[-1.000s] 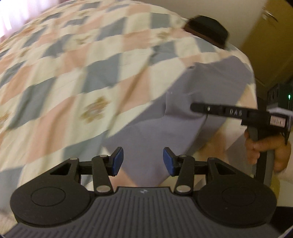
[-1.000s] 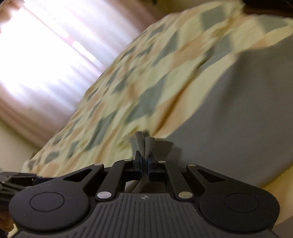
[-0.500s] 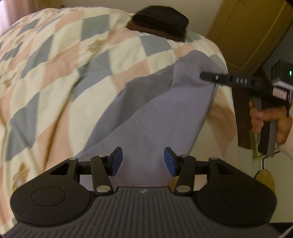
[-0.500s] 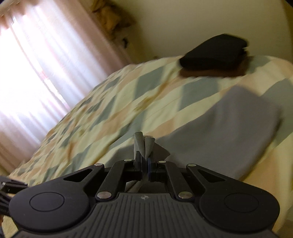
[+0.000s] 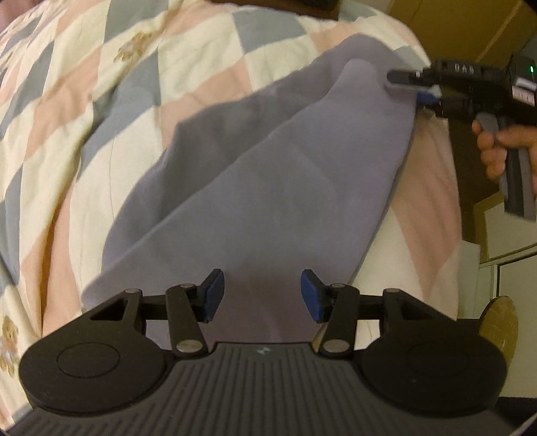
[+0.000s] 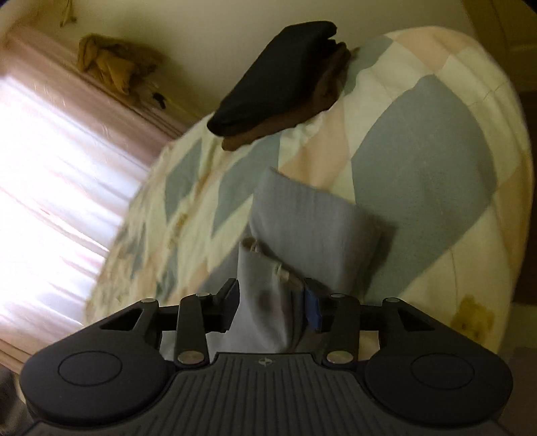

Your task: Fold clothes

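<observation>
A grey garment (image 5: 268,174) lies folded on the patchwork quilt (image 5: 100,100). My left gripper (image 5: 261,295) hovers open just above the garment's near end, with nothing between its blue pads. My right gripper (image 6: 272,302) is at the garment's far corner, and its jaws are opening. A bunched fold of the grey garment (image 6: 312,228) still sits between the pads. In the left wrist view the right gripper (image 5: 409,87) shows at the upper right with its fingers apart around the cloth's edge, held by a hand (image 5: 496,144).
A folded pile of dark clothes (image 6: 278,77) rests at the far end of the quilt (image 6: 419,151). A bright curtained window (image 6: 50,167) is on the left. A yellowish door (image 5: 453,26) stands past the bed's edge on the right.
The right gripper's jaws, shut on the grey cloth before, have parted. Both grippers have swept across the bed, and the garment now lies doubled over near the bed's edge.
</observation>
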A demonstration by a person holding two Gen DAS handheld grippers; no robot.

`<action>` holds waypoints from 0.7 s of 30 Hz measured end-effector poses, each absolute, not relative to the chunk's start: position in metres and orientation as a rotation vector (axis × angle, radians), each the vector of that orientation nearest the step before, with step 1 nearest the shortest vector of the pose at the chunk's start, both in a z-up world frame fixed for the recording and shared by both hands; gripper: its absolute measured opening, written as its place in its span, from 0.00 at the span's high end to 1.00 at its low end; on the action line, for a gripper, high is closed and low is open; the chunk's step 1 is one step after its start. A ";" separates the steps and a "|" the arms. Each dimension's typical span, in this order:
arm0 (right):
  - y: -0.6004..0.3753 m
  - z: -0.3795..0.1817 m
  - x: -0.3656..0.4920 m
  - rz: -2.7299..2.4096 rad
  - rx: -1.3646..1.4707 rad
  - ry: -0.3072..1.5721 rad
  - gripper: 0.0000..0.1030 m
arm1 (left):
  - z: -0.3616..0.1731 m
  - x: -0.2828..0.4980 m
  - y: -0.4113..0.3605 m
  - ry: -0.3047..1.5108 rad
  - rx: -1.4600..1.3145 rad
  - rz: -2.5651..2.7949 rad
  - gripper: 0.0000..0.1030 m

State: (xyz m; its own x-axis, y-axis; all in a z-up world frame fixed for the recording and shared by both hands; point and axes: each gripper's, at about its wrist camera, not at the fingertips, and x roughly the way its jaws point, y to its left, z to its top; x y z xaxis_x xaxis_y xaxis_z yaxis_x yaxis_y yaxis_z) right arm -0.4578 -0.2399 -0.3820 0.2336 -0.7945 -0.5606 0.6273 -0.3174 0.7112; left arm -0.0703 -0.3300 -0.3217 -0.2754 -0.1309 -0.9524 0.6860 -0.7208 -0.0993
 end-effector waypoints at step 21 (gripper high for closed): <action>-0.267 -0.374 -0.478 -1.471 0.928 0.079 0.95 | -0.331 -0.084 -0.337 0.673 1.419 -1.883 0.57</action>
